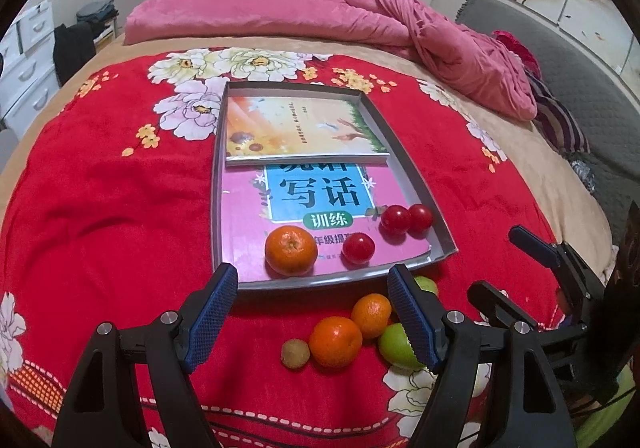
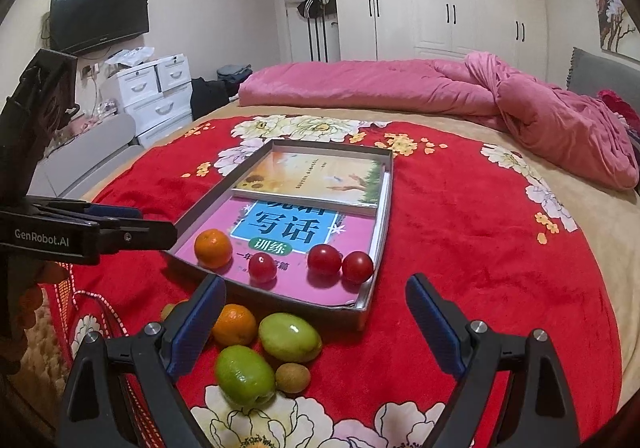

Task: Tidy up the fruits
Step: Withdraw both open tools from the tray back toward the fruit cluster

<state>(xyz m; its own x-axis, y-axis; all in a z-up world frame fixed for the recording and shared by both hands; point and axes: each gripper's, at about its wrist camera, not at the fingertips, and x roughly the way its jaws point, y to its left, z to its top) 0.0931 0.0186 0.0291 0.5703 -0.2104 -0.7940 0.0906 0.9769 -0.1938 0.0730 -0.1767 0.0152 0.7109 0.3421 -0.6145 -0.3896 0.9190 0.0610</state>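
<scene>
A grey tray (image 1: pixel 416 184) (image 2: pixel 280 294) lies on the red flowered blanket with two books in it. On the pink book sit an orange (image 1: pixel 291 250) (image 2: pixel 213 248) and three red tomatoes (image 1: pixel 358 247) (image 2: pixel 324 259). In front of the tray lie two oranges (image 1: pixel 335 342) (image 2: pixel 236 325), two green fruits (image 1: pixel 396 346) (image 2: pixel 245 375) and small brown kiwis (image 1: pixel 295 353) (image 2: pixel 293 377). My left gripper (image 1: pixel 316 318) is open and empty above the loose fruit. My right gripper (image 2: pixel 316 328) is open and empty, just right of the loose fruit.
A rumpled pink quilt (image 1: pixel 360 20) (image 2: pixel 520 108) lies across the far side of the bed. White drawers (image 2: pixel 156 96) and a TV (image 2: pixel 100 16) stand at the left wall, wardrobes (image 2: pixel 440 0) at the back. The right gripper (image 1: pixel 516 264) shows in the left wrist view.
</scene>
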